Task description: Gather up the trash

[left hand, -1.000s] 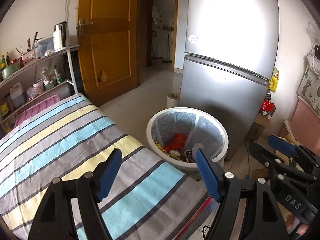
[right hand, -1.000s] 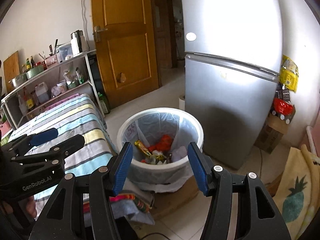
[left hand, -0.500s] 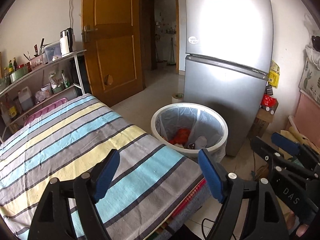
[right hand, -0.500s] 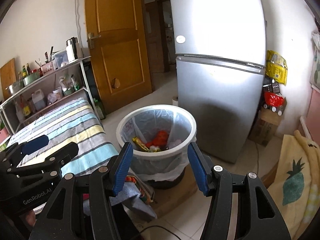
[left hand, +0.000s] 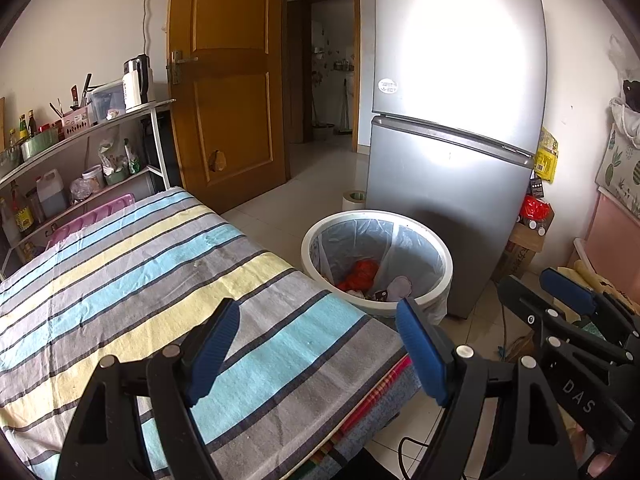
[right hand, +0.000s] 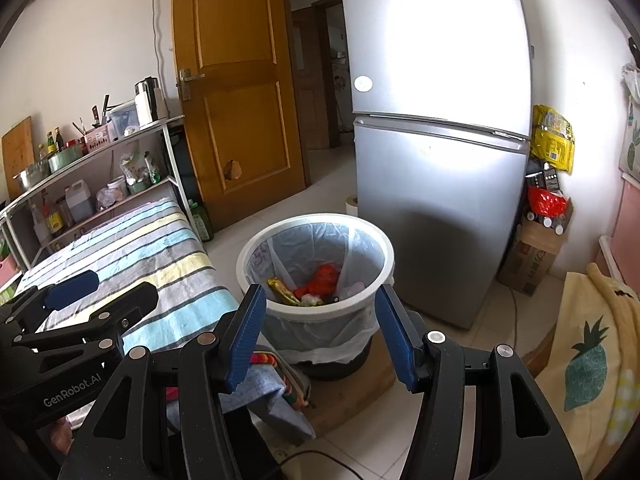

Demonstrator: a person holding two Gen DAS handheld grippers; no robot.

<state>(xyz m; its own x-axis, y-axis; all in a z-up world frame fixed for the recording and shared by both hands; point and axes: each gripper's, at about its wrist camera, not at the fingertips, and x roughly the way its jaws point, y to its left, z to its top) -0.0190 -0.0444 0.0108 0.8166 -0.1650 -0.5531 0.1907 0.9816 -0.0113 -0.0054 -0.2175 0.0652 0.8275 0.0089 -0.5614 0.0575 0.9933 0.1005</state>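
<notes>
A round white trash bin point(left hand: 440, 280) with a clear liner stands on the floor beside the striped table; it also shows in the right wrist view point(right hand: 256, 248). Red, yellow and pale trash point(right hand: 320, 284) lies inside it. My left gripper point(left hand: 320, 344) is open and empty, above the table's near corner. My right gripper point(right hand: 318, 332) is open and empty, above the floor in front of the bin. Each gripper shows at the edge of the other's view.
A striped cloth covers the table point(left hand: 120, 280). A silver fridge point(left hand: 456, 160) stands right behind the bin. A wooden door point(left hand: 228, 80) and a doorway lie beyond. Shelves point(left hand: 80, 160) with bottles and a kettle line the left wall. Boxes point(right hand: 532, 248) sit right of the fridge.
Both grippers have drawn back and up from the bin, which now looks smaller and farther. More of the striped table shows in the left wrist view. Both stay open.
</notes>
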